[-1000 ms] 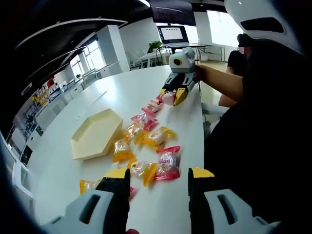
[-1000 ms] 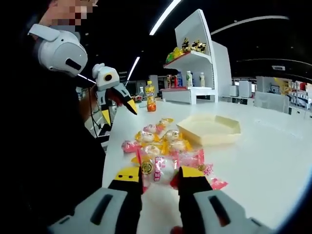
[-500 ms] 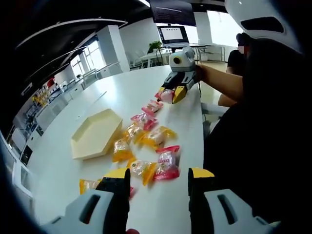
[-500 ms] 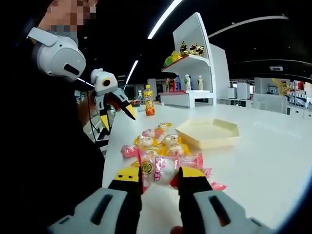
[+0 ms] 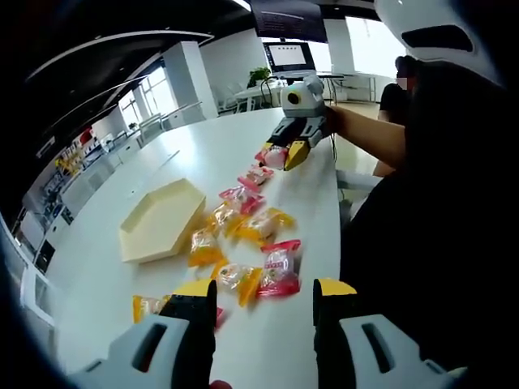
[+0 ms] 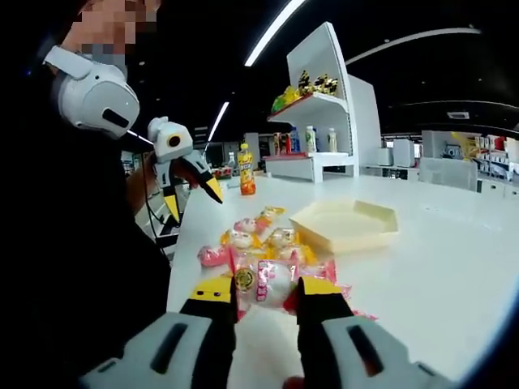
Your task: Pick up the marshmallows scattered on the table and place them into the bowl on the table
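In the right gripper view, the right claw (image 6: 266,295) is clamped on a pink-wrapped marshmallow (image 6: 268,281), its yellow-tipped jaws pressing the packet from both sides; the packet looks lifted clear of the white surface (image 6: 438,267). The left gripper view shows the same claw from across the surface, at the far end of the scattered sweets, with the pink packet caught between its jaws and a person's hand (image 5: 331,121) behind it.

The left claw (image 5: 263,298) hangs over the near edge of the surface with its jaws wide apart and nothing between them. In the right gripper view it hovers in the air on the left, jaws spread, above the surface edge.

More wrapped marshmallows (image 5: 243,223), some in pink wrappers and some in yellow, lie in a loose line along the surface between the two claws. One pink packet (image 5: 278,268) lies just ahead of the left claw, with a yellow one (image 5: 239,279) beside it.

The bowl (image 5: 160,220), a pale yellow hexagonal dish, sits on the surface to the side of the line of sweets, near them but not touching. In the right gripper view it lies beyond the sweets, to the right.

A white shelf unit (image 6: 324,105) with bottles stands in the background, and an orange drink bottle (image 6: 246,168) stands at the far end of the surface.
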The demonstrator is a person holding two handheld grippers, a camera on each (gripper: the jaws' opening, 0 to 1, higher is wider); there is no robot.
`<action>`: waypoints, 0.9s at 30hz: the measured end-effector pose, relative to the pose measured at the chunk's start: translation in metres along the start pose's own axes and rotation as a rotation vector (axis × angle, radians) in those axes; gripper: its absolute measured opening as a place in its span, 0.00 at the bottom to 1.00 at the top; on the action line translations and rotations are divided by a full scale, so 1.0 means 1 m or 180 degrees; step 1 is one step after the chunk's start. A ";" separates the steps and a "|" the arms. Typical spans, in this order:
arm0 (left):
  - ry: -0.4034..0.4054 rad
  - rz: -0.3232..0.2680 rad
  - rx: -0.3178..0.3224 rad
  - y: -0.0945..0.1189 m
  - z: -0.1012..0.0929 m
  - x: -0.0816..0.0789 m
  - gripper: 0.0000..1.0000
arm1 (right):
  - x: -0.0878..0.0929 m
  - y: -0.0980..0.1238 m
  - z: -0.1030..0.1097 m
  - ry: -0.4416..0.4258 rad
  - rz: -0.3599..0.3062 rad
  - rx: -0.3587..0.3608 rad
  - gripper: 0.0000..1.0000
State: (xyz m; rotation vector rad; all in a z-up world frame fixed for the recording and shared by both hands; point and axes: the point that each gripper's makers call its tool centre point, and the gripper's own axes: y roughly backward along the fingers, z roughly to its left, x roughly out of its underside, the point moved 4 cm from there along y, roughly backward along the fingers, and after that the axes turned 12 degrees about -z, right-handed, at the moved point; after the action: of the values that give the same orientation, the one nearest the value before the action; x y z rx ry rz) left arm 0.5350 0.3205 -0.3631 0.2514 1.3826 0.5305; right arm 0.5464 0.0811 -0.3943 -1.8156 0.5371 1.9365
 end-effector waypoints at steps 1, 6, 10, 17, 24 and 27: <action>0.0005 -0.0005 0.0002 0.000 0.000 0.000 0.47 | 0.000 0.000 0.000 -0.0003 -0.0002 -0.0005 0.28; 0.0020 0.0010 -0.0005 -0.001 0.000 0.003 0.47 | -0.002 -0.001 0.002 0.0003 -0.0013 -0.0011 0.28; 0.0013 -0.0006 -0.0031 -0.001 0.002 0.002 0.47 | -0.002 -0.002 0.000 0.0003 -0.0017 0.0009 0.28; 0.0034 -0.0009 -0.0090 0.001 0.005 0.002 0.47 | -0.003 -0.003 -0.002 0.0017 -0.0033 0.0043 0.28; 0.0047 0.0020 -0.0134 0.001 0.008 0.005 0.47 | -0.004 -0.005 -0.007 -0.0013 -0.0065 0.0124 0.28; 0.0058 0.0025 -0.0126 0.001 0.007 0.006 0.47 | -0.003 -0.006 -0.010 -0.0004 -0.0045 0.0171 0.28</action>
State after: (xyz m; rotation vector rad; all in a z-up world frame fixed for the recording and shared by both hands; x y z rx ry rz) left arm 0.5421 0.3250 -0.3664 0.2203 1.3877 0.5673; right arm 0.5581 0.0808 -0.3922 -1.7803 0.5689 1.8954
